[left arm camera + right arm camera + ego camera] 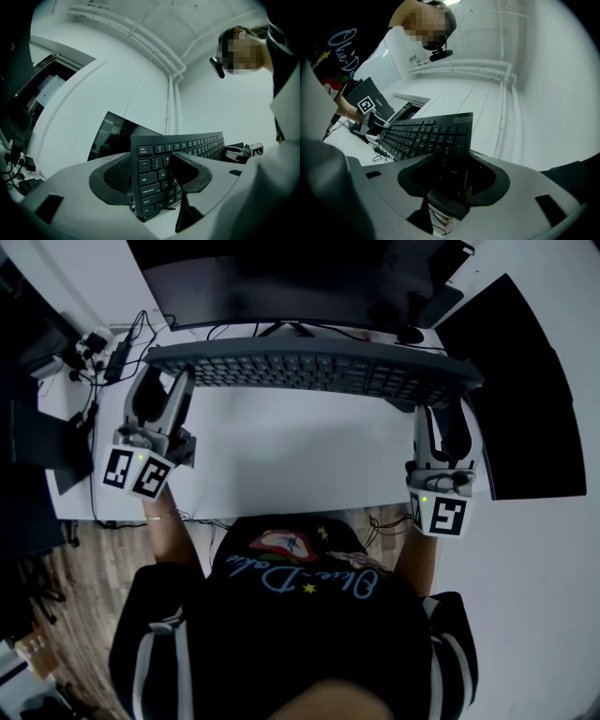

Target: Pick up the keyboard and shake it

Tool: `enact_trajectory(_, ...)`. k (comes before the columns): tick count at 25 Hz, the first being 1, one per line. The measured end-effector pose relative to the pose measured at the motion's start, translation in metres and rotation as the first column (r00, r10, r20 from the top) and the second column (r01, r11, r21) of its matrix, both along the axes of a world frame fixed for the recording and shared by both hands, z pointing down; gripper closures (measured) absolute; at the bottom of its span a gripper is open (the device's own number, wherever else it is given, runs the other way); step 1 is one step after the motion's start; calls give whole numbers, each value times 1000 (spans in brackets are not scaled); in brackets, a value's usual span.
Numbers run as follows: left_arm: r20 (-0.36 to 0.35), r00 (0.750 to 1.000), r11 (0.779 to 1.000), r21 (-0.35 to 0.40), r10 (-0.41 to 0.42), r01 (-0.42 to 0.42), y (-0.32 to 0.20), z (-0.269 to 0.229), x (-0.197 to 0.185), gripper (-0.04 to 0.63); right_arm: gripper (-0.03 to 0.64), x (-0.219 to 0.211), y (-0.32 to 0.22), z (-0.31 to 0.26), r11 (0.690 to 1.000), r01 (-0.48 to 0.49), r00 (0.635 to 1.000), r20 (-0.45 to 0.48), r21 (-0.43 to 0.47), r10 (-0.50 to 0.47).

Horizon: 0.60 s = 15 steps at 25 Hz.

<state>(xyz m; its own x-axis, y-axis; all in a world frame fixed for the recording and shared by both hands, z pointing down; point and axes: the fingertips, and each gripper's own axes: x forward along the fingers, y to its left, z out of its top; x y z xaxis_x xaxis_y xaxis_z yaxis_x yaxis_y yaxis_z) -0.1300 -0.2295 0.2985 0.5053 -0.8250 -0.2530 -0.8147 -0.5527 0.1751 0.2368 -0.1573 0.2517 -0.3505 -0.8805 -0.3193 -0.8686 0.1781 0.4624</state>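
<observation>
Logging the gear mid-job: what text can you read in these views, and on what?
"esc", "tab", "caps lock", "shift", "Q", "A", "Z": keyboard keys, left gripper view.
"enter": keyboard key, right gripper view.
Script on the shirt: too cursive to read surely.
Remaining key legends: too small.

A white desk (281,460) stands over wood-plank floor (89,568), a dark monitor (281,277) at its far edge.
</observation>
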Motion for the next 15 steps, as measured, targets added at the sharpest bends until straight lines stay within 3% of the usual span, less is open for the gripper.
enact_trajectory(15, 1, 1000, 998, -70, 10, -10, -4, 15, 1, 350, 434, 0, -2, 10, 999, -5, 1000, 6, -50, 6)
